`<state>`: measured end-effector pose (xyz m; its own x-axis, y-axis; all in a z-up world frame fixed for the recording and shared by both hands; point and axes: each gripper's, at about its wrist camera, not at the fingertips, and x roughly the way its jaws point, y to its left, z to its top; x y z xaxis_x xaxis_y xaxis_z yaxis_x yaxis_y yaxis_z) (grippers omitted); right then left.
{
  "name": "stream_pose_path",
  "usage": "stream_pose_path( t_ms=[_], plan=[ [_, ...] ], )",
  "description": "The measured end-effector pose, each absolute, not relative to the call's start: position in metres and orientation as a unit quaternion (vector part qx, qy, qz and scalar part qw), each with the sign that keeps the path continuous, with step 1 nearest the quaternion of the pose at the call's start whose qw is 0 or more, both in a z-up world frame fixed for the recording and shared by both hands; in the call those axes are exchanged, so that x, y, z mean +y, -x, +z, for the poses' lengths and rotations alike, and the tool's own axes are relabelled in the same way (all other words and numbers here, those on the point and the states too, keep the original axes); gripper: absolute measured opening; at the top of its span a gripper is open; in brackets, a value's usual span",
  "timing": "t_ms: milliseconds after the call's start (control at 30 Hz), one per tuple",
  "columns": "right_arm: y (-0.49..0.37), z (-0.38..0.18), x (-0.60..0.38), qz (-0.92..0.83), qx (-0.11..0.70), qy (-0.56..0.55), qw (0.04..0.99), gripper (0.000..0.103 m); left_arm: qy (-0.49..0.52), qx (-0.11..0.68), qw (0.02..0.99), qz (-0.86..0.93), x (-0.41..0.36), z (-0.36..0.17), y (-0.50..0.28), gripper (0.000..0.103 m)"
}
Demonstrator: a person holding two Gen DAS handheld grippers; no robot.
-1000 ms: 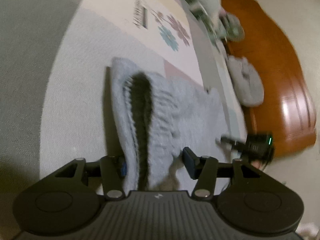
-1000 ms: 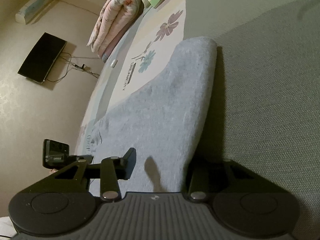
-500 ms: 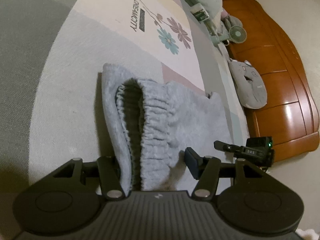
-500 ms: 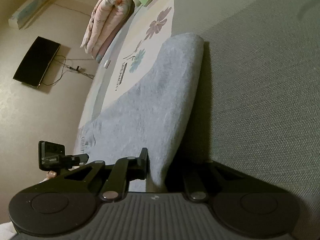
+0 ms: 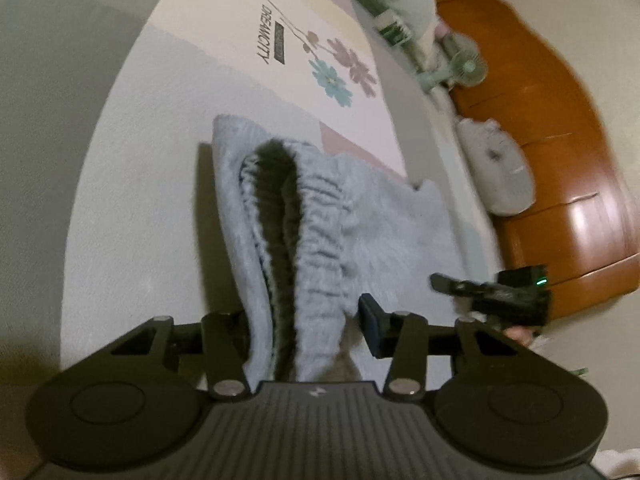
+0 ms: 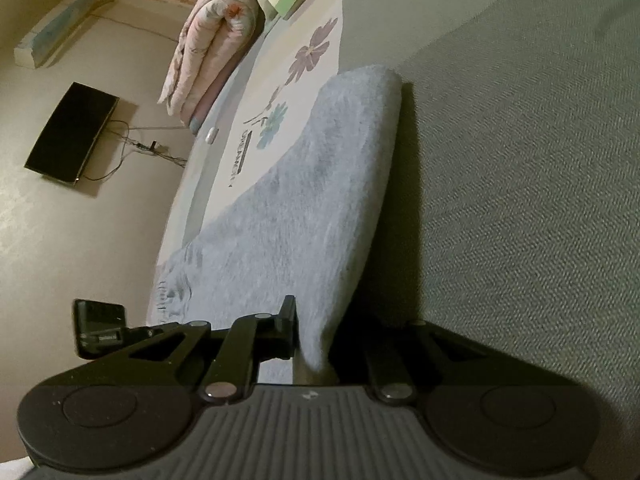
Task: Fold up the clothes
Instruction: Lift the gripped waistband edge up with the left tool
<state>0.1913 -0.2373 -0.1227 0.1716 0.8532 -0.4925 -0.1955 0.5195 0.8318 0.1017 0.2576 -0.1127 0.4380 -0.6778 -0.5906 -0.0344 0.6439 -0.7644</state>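
A pale grey fleecy pair of pants (image 5: 380, 232) lies on the bed, its elastic waistband gaping towards me. My left gripper (image 5: 302, 320) straddles that waistband and its jaws are closing. The right pad (image 5: 370, 320) is just at the cloth, and the left finger is hidden behind it. In the right wrist view the same garment (image 6: 312, 200) stretches away as a folded slab. My right gripper (image 6: 316, 340) is shut on its near edge. Each gripper shows in the other's view: the right gripper (image 5: 500, 296) and the left gripper (image 6: 100, 324).
A flower-printed mat (image 5: 320, 60) covers the bed beyond the pants. A small green fan (image 5: 464, 64), a grey plush (image 5: 500, 168) and a wooden headboard (image 5: 560, 128) lie to the right. A folded quilt (image 6: 212, 48) and a black screen (image 6: 72, 136) show at the far left.
My right gripper's jaws have closed onto the garment's near edge. My left gripper's jaws widened, then narrowed around the waistband, whose opening now gapes wider.
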Motion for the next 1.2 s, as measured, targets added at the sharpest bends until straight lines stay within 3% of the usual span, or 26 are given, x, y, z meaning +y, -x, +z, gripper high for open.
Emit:
stream_pose_path(
  t_ms=[100,333,1200],
  plan=[
    [-0.196,-0.123,-0.236,0.380,0.531,-0.312,0.690,0.011,0.415,0.484,0.738,-0.223,0.273,-0.130,-0.107,0.041],
    [-0.192,-0.120,-0.234,0.376,0.526,-0.308,0.698,0.010,0.376,0.495,0.750,-0.226,0.259,-0.122,-0.120,0.033],
    [-0.140,-0.041,-0.242,0.388,0.406,-0.235,0.793,0.010,0.187,0.477,0.833,-0.207,0.165,-0.006,-0.126,0.029]
  ],
)
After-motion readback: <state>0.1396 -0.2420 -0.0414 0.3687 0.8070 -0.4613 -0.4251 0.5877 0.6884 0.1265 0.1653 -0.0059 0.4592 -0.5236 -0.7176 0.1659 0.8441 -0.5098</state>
